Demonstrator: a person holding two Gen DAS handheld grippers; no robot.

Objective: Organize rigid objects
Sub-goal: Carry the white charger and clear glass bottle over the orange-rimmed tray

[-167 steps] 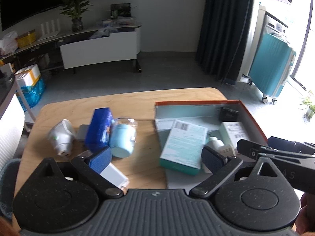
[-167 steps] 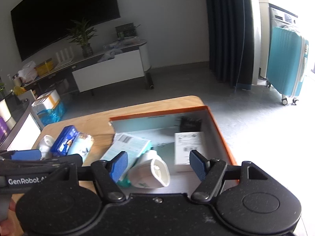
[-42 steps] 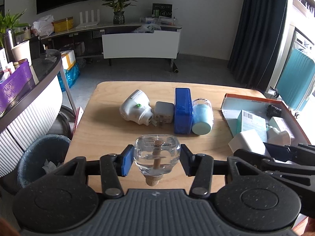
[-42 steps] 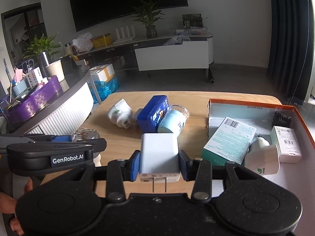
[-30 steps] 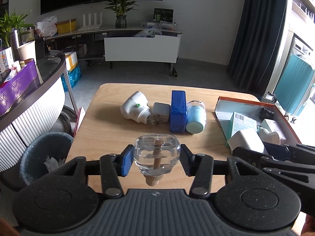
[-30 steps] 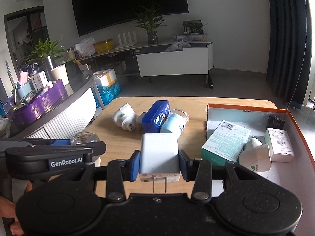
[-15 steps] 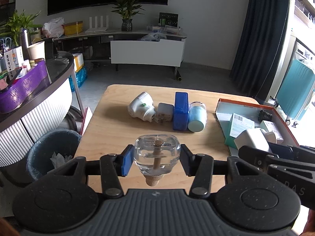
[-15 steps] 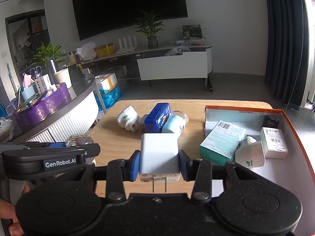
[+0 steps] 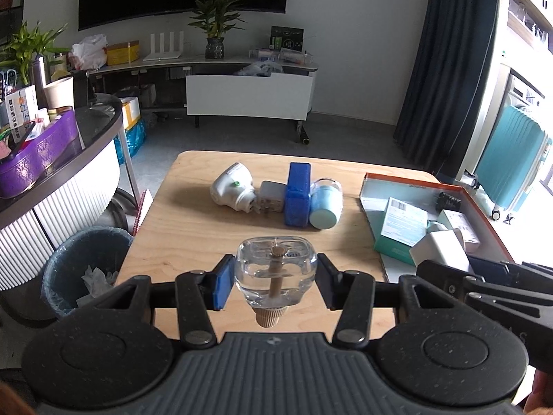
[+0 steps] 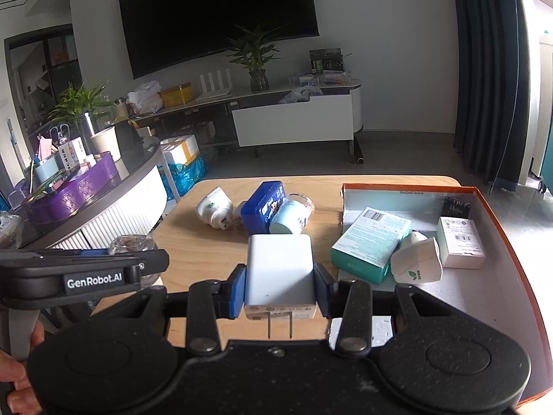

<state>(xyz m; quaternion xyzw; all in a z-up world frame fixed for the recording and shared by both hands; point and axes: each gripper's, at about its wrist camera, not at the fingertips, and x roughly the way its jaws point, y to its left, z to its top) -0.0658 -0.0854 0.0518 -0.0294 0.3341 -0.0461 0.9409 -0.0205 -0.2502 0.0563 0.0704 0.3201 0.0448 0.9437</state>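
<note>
My left gripper (image 9: 274, 285) is shut on a clear glass bottle (image 9: 275, 269) with a wooden stopper, held above the near part of the wooden table (image 9: 193, 228). My right gripper (image 10: 280, 290) is shut on a white plug charger (image 10: 279, 271), prongs toward the camera. In a row at the table's far side lie a white plug-in device (image 9: 232, 192), a small white adapter (image 9: 271, 196), a blue box (image 9: 297, 199) and a pale blue jar (image 9: 325, 204). An orange-rimmed box (image 10: 490, 214) at the right holds a teal carton (image 10: 371, 243), a white plug (image 10: 416, 265), a small white box (image 10: 459, 242) and a black item (image 10: 456, 207).
A bin with a blue liner (image 9: 81, 269) stands on the floor left of the table. A curved counter with a purple tray (image 9: 38, 159) is further left. A teal suitcase (image 9: 511, 166) stands at the far right. A person's hand (image 10: 17, 390) holds the left gripper.
Both grippers have drawn back from the table while keeping their loads, so the table and the orange-rimmed box look smaller and further off. Earlier still, both grippers were empty over the box.
</note>
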